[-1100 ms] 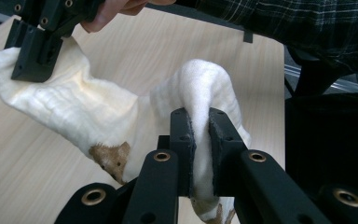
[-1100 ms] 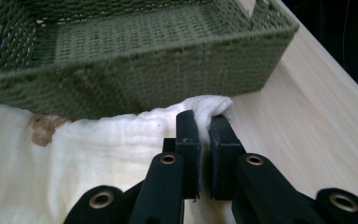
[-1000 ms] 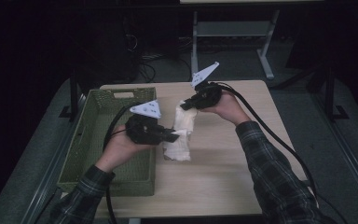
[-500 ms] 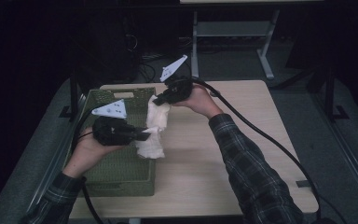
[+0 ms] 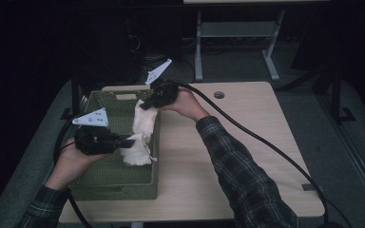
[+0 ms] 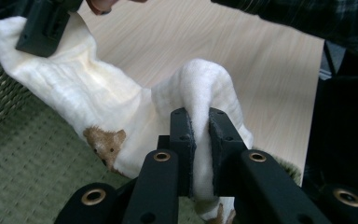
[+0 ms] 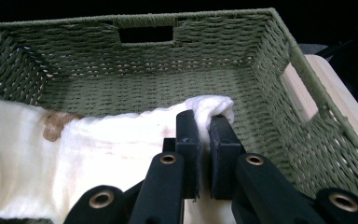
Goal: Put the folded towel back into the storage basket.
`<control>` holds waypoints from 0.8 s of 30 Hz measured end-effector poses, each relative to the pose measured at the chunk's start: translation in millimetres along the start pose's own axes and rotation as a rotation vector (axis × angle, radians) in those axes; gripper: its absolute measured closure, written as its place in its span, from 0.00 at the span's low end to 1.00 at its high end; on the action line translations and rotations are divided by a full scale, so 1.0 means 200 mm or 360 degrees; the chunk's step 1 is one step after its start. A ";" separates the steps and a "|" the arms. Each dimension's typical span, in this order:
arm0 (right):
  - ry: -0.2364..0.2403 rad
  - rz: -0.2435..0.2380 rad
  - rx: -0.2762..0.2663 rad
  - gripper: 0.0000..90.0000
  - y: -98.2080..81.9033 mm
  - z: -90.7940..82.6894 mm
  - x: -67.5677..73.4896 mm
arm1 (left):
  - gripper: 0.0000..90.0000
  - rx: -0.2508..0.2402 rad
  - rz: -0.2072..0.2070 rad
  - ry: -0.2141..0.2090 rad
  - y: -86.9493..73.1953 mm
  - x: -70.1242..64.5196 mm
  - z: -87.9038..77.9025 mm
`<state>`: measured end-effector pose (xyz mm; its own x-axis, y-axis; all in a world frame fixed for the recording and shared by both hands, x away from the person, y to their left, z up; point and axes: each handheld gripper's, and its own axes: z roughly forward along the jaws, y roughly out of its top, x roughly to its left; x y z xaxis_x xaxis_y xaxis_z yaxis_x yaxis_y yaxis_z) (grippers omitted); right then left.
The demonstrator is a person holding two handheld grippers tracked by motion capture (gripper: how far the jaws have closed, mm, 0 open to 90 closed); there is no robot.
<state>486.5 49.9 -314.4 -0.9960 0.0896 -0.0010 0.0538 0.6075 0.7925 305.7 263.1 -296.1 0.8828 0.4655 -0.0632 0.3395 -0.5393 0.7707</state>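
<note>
Stretching white cloth (image 5: 140, 133) over green basket (image 5: 105, 176), both jaws clamped.

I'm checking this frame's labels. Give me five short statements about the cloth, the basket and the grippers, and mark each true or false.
1. Both grippers are clamped on the white cloth. True.
2. The basket is red plastic. False: it is green and woven.
3. The cloth lies flat on the table. False: it hangs between the left gripper and the right gripper over the basket's right rim.
4. The cloth bears a brown bear motif. True.
5. The basket has a handle slot in its end wall. True.
</note>
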 end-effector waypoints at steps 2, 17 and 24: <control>0.0009 -0.0012 0.0010 0.94 0.01 0.03 0.00 | 0.90 0.0005 -0.0006 -0.0003 -0.01 0.00 0.00; 0.0048 -0.0017 0.0036 0.94 0.01 0.13 0.02 | 0.82 0.0033 -0.0039 -0.0051 -0.10 0.01 0.01; 0.0038 -0.0010 0.0072 0.94 0.00 0.14 0.00 | 0.52 0.0007 -0.0030 -0.0009 -0.10 0.01 0.05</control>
<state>487.7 72.5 -331.6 -0.9977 0.0669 0.0092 0.0501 0.6433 0.7640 304.3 268.1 -317.1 0.8780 0.4718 -0.0812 0.3576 -0.5336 0.7664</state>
